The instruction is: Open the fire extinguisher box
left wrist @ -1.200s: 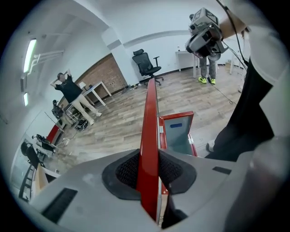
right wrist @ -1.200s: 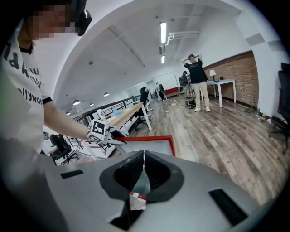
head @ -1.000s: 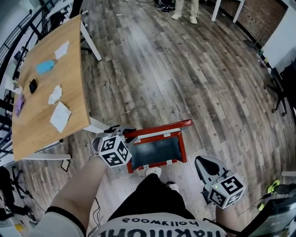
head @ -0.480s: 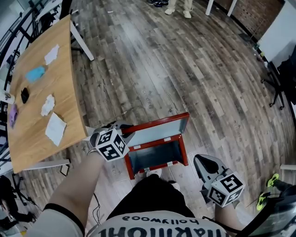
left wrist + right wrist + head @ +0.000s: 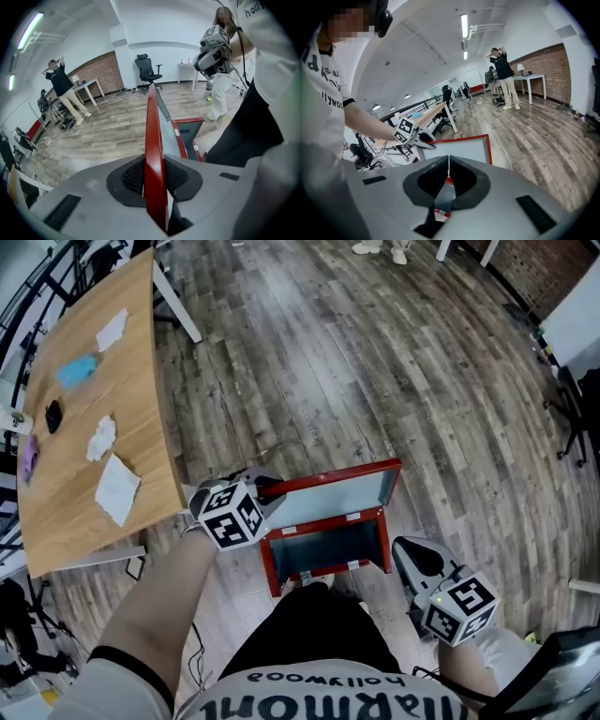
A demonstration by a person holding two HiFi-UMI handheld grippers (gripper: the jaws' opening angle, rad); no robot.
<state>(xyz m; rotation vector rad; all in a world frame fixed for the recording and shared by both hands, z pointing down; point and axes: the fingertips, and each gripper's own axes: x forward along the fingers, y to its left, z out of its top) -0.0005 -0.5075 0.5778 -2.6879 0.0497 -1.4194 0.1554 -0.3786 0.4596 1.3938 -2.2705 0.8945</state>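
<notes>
The red fire extinguisher box (image 5: 277, 570) stands on the wood floor right before my feet, its inside dark. Its grey-faced lid (image 5: 337, 495) is swung up and away from me. My left gripper (image 5: 269, 487) is shut on the lid's left corner. In the left gripper view the red lid edge (image 5: 152, 136) runs straight out from the left gripper (image 5: 155, 177), and both pads press on it. My right gripper (image 5: 413, 555) hovers just right of the box, apart from it. In its own view the right gripper (image 5: 449, 176) is shut with nothing held, and the lid (image 5: 461, 150) shows beyond.
A long wooden table (image 5: 141, 418) stands to the left with papers (image 5: 116, 489), a blue cloth (image 5: 75, 370) and small items on it. Its white leg (image 5: 176, 304) reaches onto the floor. A person (image 5: 63, 89) stands far off by a brick wall. An office chair (image 5: 146, 70) is further back.
The lid has swung further up and open with my left gripper on its corner. More of its grey inner face shows now. The right gripper has hardly moved.
</notes>
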